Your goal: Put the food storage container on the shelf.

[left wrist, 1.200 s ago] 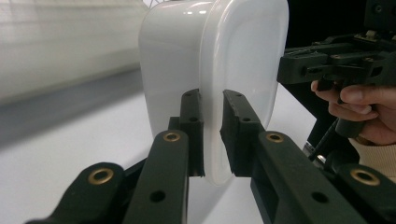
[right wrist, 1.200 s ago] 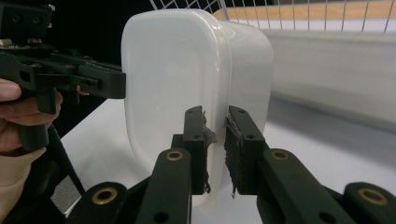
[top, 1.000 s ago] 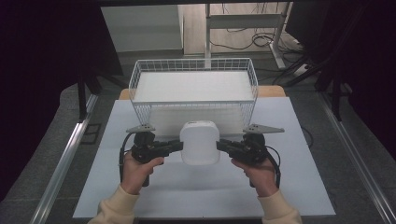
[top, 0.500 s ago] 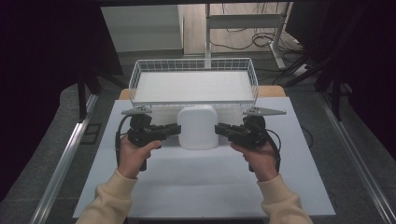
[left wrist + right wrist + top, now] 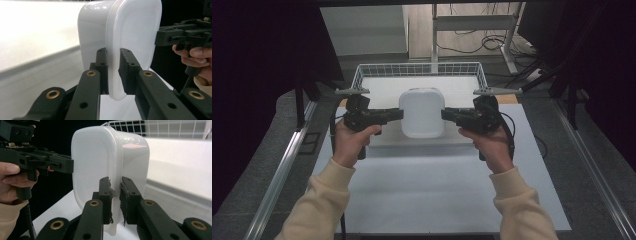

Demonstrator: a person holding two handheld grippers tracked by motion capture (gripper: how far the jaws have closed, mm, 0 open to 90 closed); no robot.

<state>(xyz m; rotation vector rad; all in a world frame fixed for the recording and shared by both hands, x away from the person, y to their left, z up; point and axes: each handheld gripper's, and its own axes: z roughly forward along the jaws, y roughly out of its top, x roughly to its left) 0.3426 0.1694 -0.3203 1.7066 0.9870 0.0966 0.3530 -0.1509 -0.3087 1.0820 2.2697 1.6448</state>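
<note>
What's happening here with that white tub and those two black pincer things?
A person at a table holds a black gripper in each hand. The left gripper and the right gripper each pinch the rim of a white plastic tub from opposite sides, holding it up in the air. It hangs above the white table, just in front of a wire basket with a white liner.

White tub, held up off the counter.
I see glossy plastic with rounded corners and a protruding rim, pinched at both sides, open side facing away from me.
</note>
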